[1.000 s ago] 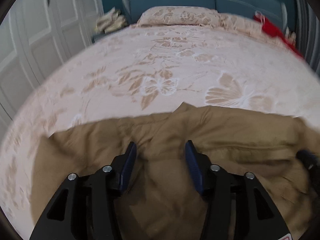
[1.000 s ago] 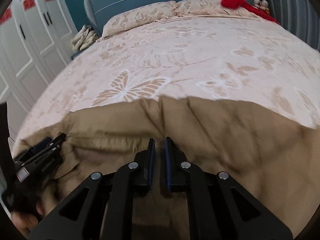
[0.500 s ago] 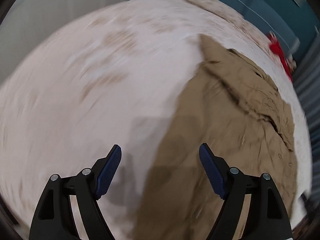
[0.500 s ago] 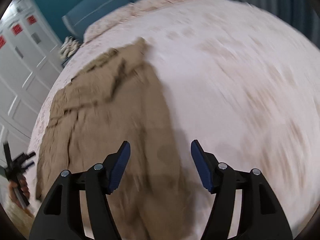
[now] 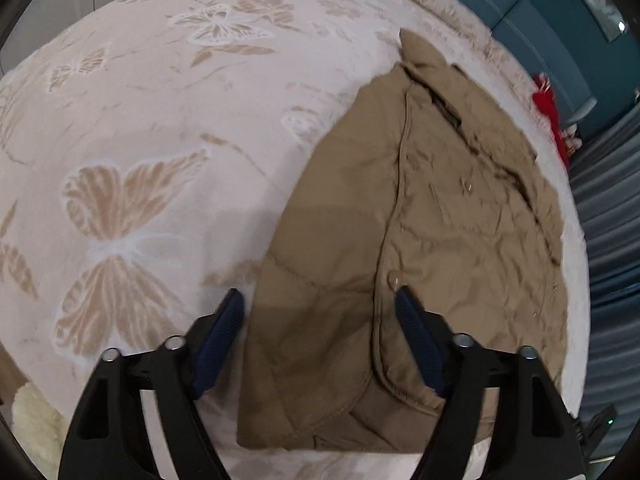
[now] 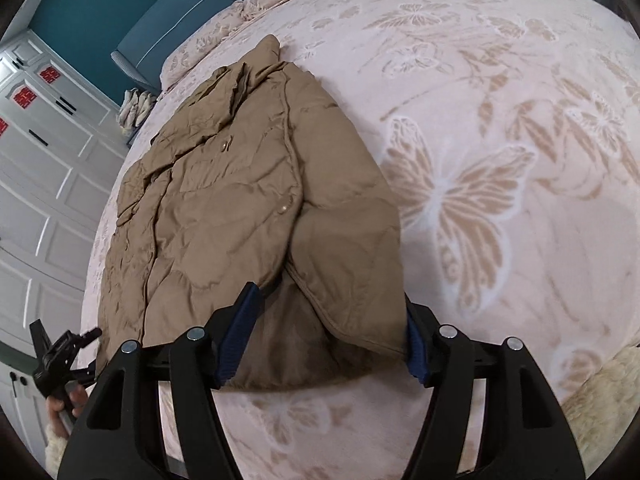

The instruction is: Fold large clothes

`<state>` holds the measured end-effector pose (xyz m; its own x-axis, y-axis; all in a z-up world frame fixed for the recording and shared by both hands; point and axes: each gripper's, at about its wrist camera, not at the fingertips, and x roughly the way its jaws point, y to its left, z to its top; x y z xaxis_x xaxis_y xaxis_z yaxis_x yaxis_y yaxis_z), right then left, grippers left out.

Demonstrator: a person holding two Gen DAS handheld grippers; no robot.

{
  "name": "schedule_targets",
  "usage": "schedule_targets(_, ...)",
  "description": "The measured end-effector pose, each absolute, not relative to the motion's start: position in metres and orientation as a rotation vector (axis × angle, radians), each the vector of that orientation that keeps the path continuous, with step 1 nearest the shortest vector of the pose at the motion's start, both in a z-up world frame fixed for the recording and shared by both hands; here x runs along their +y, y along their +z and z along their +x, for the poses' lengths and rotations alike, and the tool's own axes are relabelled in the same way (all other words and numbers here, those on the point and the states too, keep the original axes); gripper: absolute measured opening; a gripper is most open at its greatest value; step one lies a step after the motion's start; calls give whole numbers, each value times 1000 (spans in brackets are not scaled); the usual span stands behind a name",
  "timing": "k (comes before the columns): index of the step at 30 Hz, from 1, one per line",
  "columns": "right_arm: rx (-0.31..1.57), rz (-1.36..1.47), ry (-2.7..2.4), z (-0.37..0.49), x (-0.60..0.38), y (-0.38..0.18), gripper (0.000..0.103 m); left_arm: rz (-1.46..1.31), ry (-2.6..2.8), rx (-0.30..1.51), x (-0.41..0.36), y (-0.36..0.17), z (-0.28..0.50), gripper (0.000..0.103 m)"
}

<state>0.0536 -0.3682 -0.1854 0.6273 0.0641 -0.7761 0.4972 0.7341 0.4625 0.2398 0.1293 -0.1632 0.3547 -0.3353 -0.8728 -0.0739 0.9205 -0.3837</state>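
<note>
A tan quilted jacket (image 5: pixel 432 216) lies folded lengthways on the butterfly-patterned bedspread (image 5: pixel 132 128). My left gripper (image 5: pixel 320 304) hovers over the jacket's near-left corner. Its jaws are closing with that corner between them, and the left pad stands just off the fabric's edge. In the right wrist view the jacket (image 6: pixel 224 184) stretches away to the left. My right gripper (image 6: pixel 332 312) straddles the near end, its jaws closing around the puffy fold; fabric hides the right pad's tip. The left gripper (image 6: pixel 60 356), held by a hand, shows at the lower left.
A blue headboard (image 6: pixel 180 20), pillows (image 6: pixel 260 4) and a red item (image 5: pixel 548 108) mark the bed's head. White wardrobe doors (image 6: pixel 44 152) stand beside the bed. Grey curtains (image 5: pixel 608 216) hang on the other side. Something cream and fluffy (image 6: pixel 600 392) lies by the bed's near edge.
Both grippers swung apart from the jacket's middle edge to its two opposite ends, and both views rolled. The right gripper opened from shut. The left gripper widened, then narrowed.
</note>
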Motion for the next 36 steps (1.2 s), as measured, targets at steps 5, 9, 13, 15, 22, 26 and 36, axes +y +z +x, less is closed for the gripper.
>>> schedule_targets(5,889,717,-262,47,-367,-178,5,-323,-223,1205,132,-147,248,3)
schedule_targets(9,846,704,-229,29,-368,-150,1,-266,-258,1126,145,-112,241,1)
schedule_targets(13,832,622,-168,-5,-356,-110,1,-217,-301,1093,151,-80,215,1)
schedule_targets(15,848,558,-132,-28,-344,-91,1,-164,-321,1086,157,-64,202,1)
schedule_targets(22,948,414,-3,-117,-299,-36,1,16,-376,1133,163,-13,121,1)
schedule_targets(26,867,449,1,-133,-296,-6,1,-30,-379,1057,159,23,95,1)
schedule_targets(36,566,463,-69,-19,-343,21,1,-105,-299,847,144,43,168,1)
